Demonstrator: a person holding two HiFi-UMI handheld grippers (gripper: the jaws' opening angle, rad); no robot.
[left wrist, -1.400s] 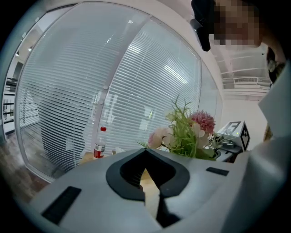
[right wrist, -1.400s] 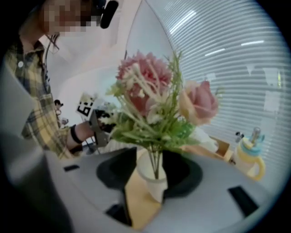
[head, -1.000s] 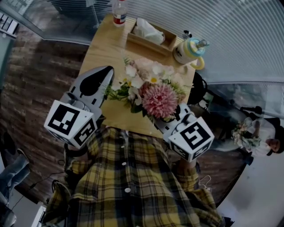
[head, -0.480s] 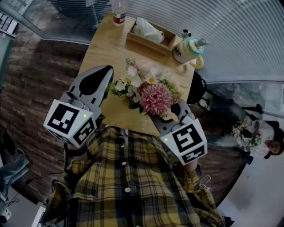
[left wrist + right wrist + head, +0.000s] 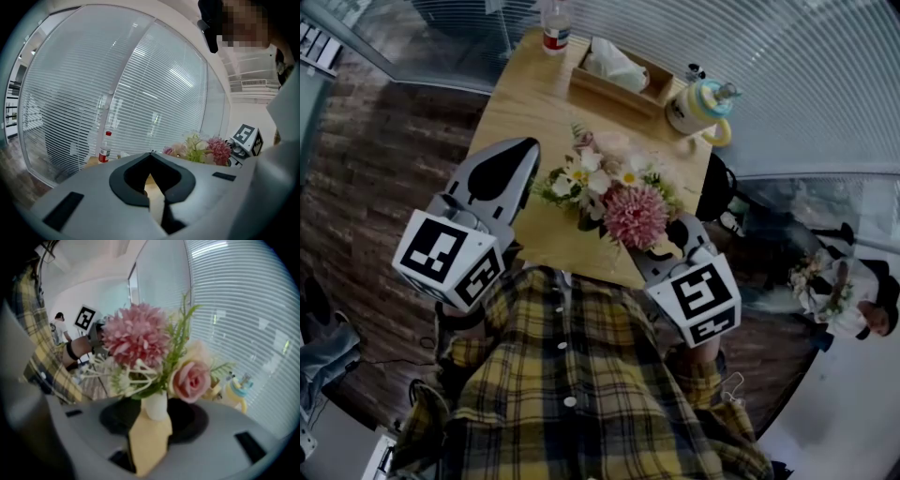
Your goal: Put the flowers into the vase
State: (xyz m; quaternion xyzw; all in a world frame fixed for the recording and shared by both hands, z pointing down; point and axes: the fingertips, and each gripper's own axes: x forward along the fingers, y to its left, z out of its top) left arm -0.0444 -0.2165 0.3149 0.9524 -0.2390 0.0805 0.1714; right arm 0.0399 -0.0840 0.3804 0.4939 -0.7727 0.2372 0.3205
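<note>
flowers [image 5: 633,214] grasped by white stem in right gripper [image 5: 155,414], which tilts steeply down, bouquet upright over near part of desk [image 5: 525,103]. left gripper [image 5: 523,159] clenched, empty, held near level just left of blooms.

The flowers [image 5: 145,343] stand between the jaws of the right gripper [image 5: 154,411], heads beyond the tips, over the table [image 5: 520,112]. Ahead of the jaws of the left gripper [image 5: 151,154], the flowers lie rightward, a bottle [image 5: 105,149] leftward
</note>
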